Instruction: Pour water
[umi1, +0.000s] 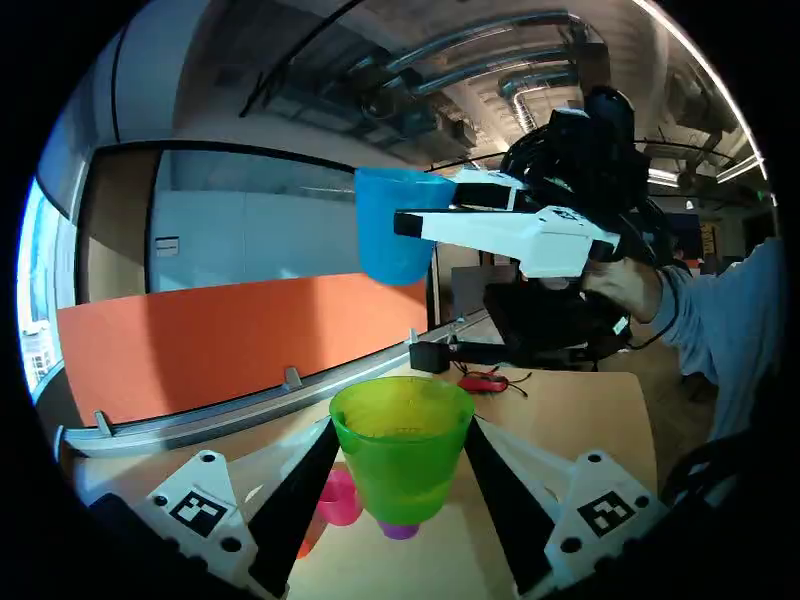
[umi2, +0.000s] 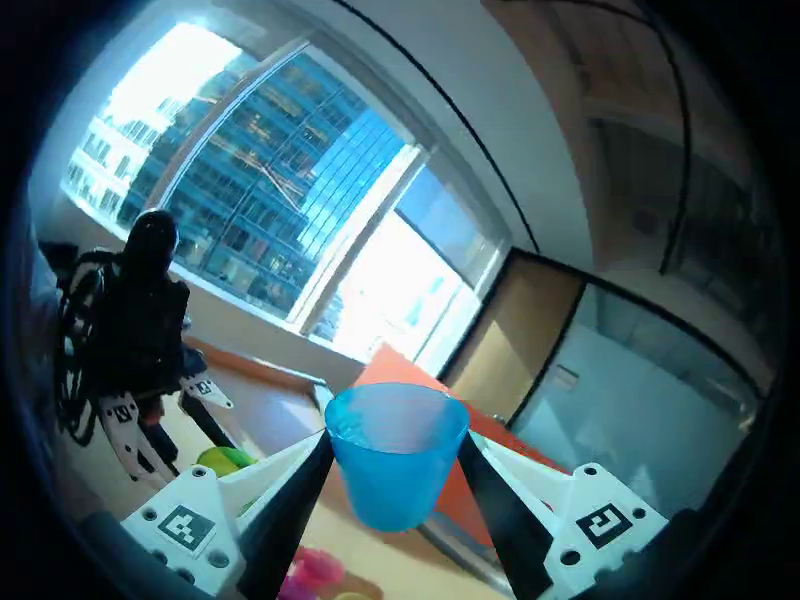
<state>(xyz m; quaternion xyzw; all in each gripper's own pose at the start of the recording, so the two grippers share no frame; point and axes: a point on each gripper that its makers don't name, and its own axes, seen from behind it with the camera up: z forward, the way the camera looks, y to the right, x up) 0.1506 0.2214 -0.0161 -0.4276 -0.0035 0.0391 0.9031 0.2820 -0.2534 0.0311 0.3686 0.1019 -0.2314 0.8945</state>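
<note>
My left gripper (umi1: 402, 445) has its jaws pinching the green cup (umi1: 402, 475) upright above the table (umi1: 570, 400). My right gripper (umi2: 396, 450) pinches the blue cup (umi2: 397, 480), also upright, held high and well apart from the green one. I cannot tell whether the blue cup holds water. The main risk, I judge, is tipping from that height: the stream could miss the green rim or splash onto the pink cup (umi1: 340, 497) and purple cup (umi1: 400, 530) just below. Open air lies between the cups, giving room to bring blue lower and nearer first.
</note>
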